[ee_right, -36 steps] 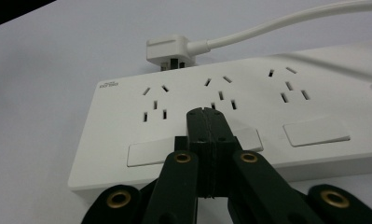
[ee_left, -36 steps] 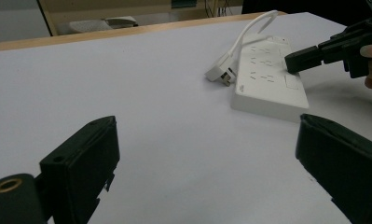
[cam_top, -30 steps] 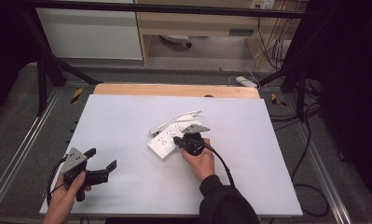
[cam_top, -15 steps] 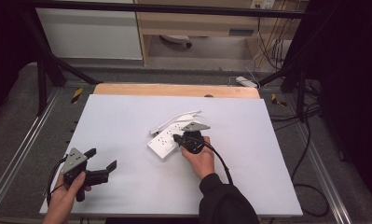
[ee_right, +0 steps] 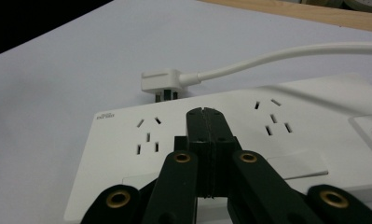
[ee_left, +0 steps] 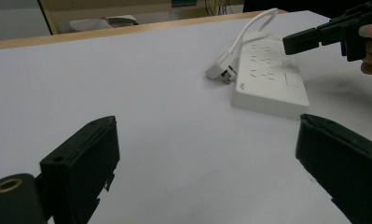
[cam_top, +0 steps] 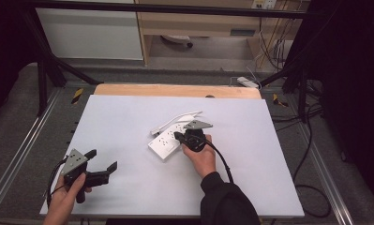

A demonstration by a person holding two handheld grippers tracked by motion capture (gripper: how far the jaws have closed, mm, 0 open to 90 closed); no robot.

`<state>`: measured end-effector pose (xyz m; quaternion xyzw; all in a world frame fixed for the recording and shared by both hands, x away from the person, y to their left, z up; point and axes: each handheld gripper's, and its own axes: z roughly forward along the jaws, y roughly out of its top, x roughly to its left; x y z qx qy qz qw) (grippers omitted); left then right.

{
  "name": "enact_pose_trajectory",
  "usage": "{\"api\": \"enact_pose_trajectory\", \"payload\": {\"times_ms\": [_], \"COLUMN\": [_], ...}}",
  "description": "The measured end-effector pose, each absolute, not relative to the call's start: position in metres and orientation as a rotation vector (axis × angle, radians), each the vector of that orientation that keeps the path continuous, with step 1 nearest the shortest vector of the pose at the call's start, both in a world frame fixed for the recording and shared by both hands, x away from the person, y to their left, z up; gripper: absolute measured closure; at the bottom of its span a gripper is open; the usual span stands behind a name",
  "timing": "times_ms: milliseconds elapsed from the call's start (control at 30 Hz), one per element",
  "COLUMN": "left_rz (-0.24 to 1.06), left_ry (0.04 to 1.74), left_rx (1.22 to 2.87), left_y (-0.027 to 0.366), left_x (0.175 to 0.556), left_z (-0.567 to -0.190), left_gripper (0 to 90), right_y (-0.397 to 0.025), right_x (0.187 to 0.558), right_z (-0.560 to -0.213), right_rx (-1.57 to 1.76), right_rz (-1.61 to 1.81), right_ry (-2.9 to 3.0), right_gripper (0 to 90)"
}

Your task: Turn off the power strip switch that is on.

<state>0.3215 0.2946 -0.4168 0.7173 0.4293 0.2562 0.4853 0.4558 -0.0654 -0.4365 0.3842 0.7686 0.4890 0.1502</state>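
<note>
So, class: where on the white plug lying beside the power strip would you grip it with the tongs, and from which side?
Grip the plug across its flat body, coming from above. It lies flat on the table beside the power strip, with its cable leaving one end. Close on the two sides clear of cable and pins. The left tongs are open and free; that is probably the easier hand.

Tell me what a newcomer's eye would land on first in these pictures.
The flat white plastic power strip lies mid-table on the pale sheet, its white plug beside it. The right black hand-held gripper, jaws shut together with nothing between them, sits over the strip's socket face. The left black hand-held gripper rests open at the near-left corner.
</note>
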Motion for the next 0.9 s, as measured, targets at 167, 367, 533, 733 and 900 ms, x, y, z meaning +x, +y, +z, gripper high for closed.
{"api": "enact_pose_trajectory", "payload": {"times_ms": [167,367,533,733,900], "left_rz": [0.622,0.623,0.626,0.635,0.639], "left_ry": [1.062,1.065,1.074,1.083,1.099], "left_rx": [1.738,1.742,1.743,1.743,1.740], "left_y": [0.296,0.298,0.298,0.300,0.302], "left_x": [0.321,0.322,0.322,0.323,0.325], "left_z": [-0.417,-0.418,-0.419,-0.420,-0.421], "left_gripper": [6.1,6.1,6.1,6.1,6.1], "right_y": [-0.066,-0.065,-0.066,-0.070,-0.069], "right_x": [0.458,0.460,0.460,0.459,0.457], "right_z": [-0.437,-0.434,-0.430,-0.425,-0.424], "right_rx": [1.095,1.077,1.071,1.066,1.045], "right_rz": [1.433,1.448,1.445,1.485,1.481], "right_ry": [2.192,2.174,2.152,2.128,2.146], "right_gripper": [90.0,90.0,90.0,90.0,90.0]}}
